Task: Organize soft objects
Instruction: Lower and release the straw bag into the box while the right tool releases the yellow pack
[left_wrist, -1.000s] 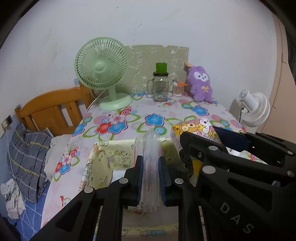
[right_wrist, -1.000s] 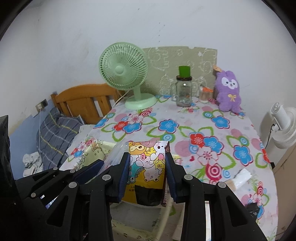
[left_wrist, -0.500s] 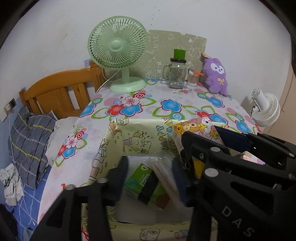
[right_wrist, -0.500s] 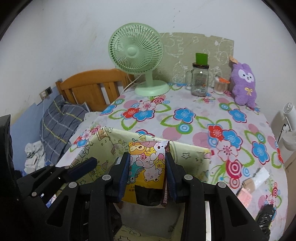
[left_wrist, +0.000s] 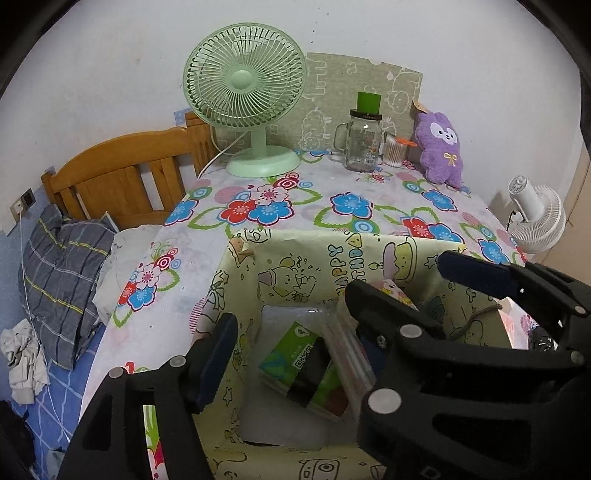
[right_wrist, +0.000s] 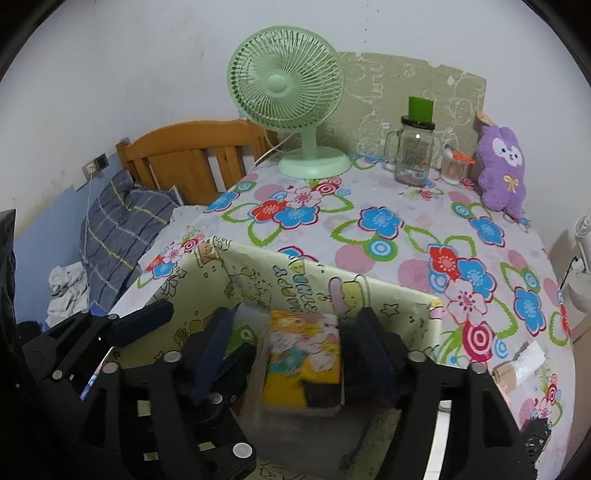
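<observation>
A pale yellow cartoon-print gift bag (left_wrist: 295, 258) stands open on the flowered table. Inside lie a green tissue pack (left_wrist: 299, 365) and a clear plastic packet (left_wrist: 351, 354) leaning beside it. My left gripper (left_wrist: 291, 332) is open over the bag's mouth, holding nothing. My right gripper (right_wrist: 288, 350) is open inside the bag (right_wrist: 258, 280); a yellow cartoon tissue pack (right_wrist: 303, 362) sits blurred between its fingers, apart from both pads. The right gripper's fingers (left_wrist: 388, 317) cross the left wrist view on the right.
At the table's back stand a green fan (left_wrist: 247, 96), a glass jar with a green lid (left_wrist: 364, 136), a cotton-swab pot (right_wrist: 454, 170) and a purple plush (left_wrist: 441, 147). A wooden headboard (left_wrist: 122, 177) and pillow (left_wrist: 62, 266) are left. A white fan (left_wrist: 535, 218) is right.
My left gripper opened and let the clear packet drop into the bag. My right gripper lowered the yellow pack into the bag and opened, releasing it.
</observation>
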